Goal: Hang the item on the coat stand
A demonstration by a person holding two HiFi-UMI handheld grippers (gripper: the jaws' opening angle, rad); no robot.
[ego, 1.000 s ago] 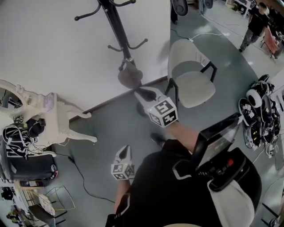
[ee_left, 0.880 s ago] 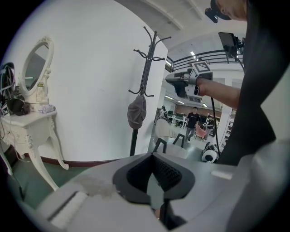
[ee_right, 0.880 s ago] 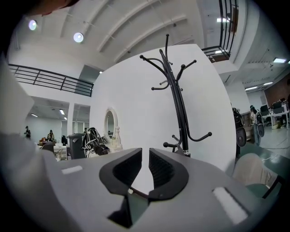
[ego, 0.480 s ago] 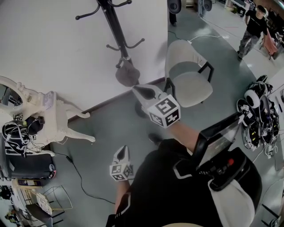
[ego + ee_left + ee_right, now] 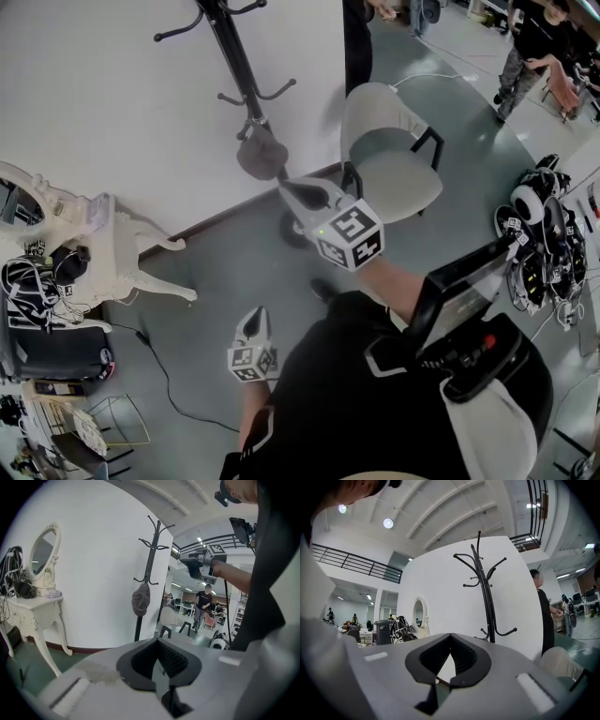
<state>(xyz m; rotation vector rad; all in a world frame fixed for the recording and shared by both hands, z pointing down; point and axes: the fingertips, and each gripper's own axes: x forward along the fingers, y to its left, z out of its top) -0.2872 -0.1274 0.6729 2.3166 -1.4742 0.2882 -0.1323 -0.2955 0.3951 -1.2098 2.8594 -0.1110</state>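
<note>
The black coat stand (image 5: 232,52) rises in front of the white wall, and a grey cap (image 5: 261,154) hangs from one of its lower hooks. My right gripper (image 5: 284,188) is held up just short of the cap, apart from it, its jaws shut with nothing between them. In the right gripper view the closed tips (image 5: 450,635) sit below the coat stand (image 5: 485,590). My left gripper (image 5: 255,315) hangs lower and nearer my body, also shut and empty. The left gripper view shows the coat stand (image 5: 149,569), the cap (image 5: 140,600) and the right gripper (image 5: 183,561).
A beige chair (image 5: 392,157) stands right of the stand. A white dressing table (image 5: 105,246) with an oval mirror (image 5: 42,550) is at the left. One person (image 5: 543,616) stands by the wall's edge, another (image 5: 528,42) farther off. A black cart (image 5: 469,323) is at my right.
The right gripper's jaws have closed from slightly apart to shut, empty, and the gripper has risen a little. A person has come into the right gripper view beside the stand.
</note>
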